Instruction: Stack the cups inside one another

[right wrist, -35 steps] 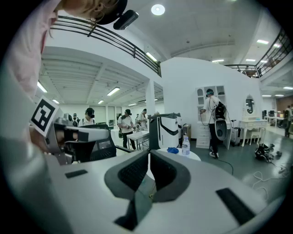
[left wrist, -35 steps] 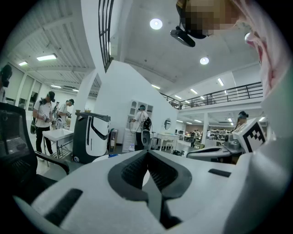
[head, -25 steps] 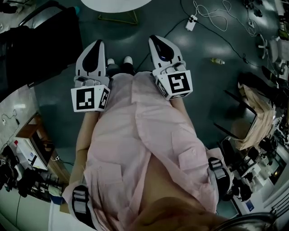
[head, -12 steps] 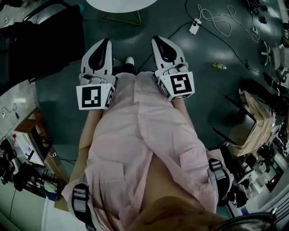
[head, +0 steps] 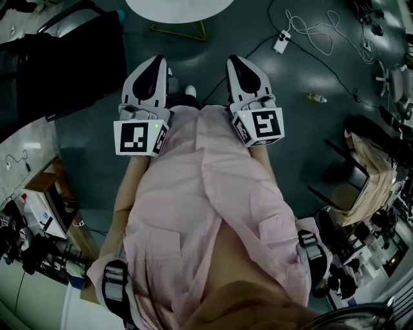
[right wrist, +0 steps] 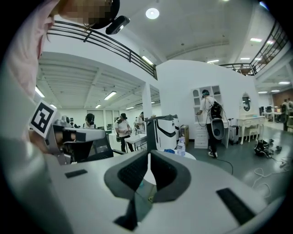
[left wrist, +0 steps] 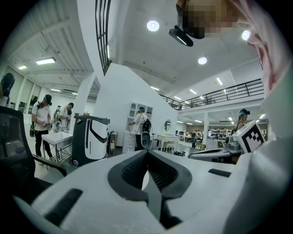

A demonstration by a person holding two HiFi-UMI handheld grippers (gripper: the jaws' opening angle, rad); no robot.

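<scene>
1. Risk closest to the body: the left gripper (head: 157,60) and the right gripper (head: 234,60) are both sitting closed and empty. As I judge it, reaching a cup without opening first would be knocking it over rather than taking it.
2. Risk on the floor (head: 90,167): a white cable (head: 314,28) and a power strip (head: 281,42) are lying on the dark surface, ahead and to the right of the person's feet. A step drifting that way could be catching on them.
3. Risk farther off: no cups are showing clearly in any view, so their place cannot be told. A round white desk (head: 181,8) is standing ahead, carrying a bottle (right wrist: 181,147) and something small and blue, too small to identify. A hasty reach there could be tipping the bottle.
4. Pose: a person in a pink shirt (head: 206,213) is standing, with both forearms reaching forward at about waist level, side by side and apart.
5. The left gripper is pointing ahead with its jaws pressed together at the tips, gripping nothing.
6. The right gripper is lying roughly level, aiming toward the desk, with only a thin slit showing between its jaws and nothing held.
</scene>
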